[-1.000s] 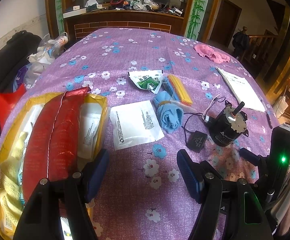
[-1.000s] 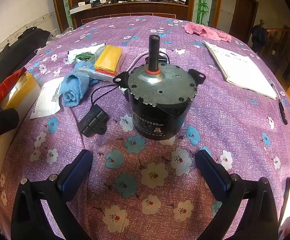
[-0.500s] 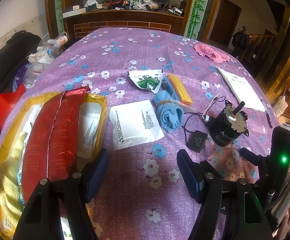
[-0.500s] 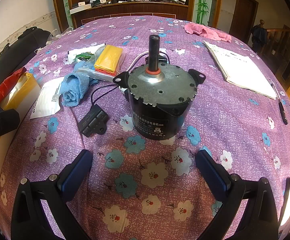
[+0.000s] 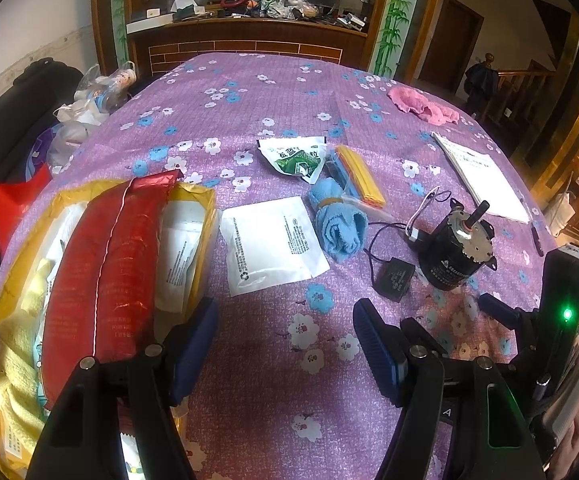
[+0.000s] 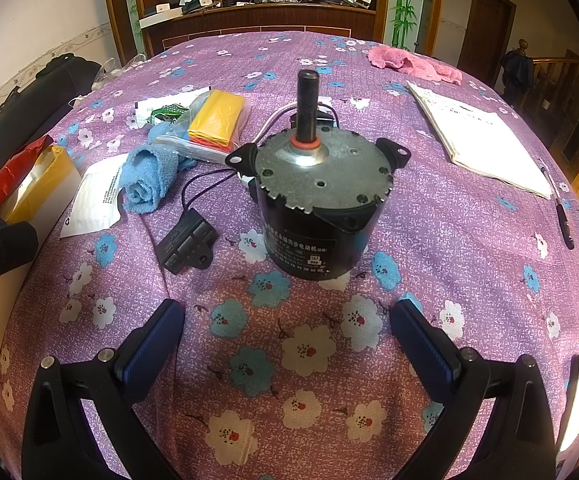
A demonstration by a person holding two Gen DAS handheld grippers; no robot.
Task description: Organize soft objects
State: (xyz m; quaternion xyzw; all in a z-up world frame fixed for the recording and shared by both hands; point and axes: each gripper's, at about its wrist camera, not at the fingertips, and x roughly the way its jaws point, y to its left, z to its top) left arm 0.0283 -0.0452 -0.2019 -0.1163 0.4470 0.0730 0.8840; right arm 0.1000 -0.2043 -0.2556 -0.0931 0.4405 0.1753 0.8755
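A rolled blue towel point(image 5: 339, 224) lies mid-table; it also shows in the right wrist view point(image 6: 149, 178). A pink cloth point(image 5: 421, 106) lies at the far right, also seen in the right wrist view point(image 6: 413, 64). A yellow bag point(image 5: 89, 280) at the left holds a red packet, white packets and a yellow towel. My left gripper point(image 5: 285, 340) is open and empty above the cloth, beside the bag. My right gripper point(image 6: 285, 340) is open and empty, just in front of a black motor point(image 6: 321, 196).
A white packet point(image 5: 273, 244), a green sachet point(image 5: 295, 158) and a bag of yellow sheets point(image 5: 359, 176) lie around the towel. A black capacitor point(image 6: 187, 244) is wired to the motor. A booklet point(image 6: 477, 136) and a pen point(image 6: 561, 216) lie at the right.
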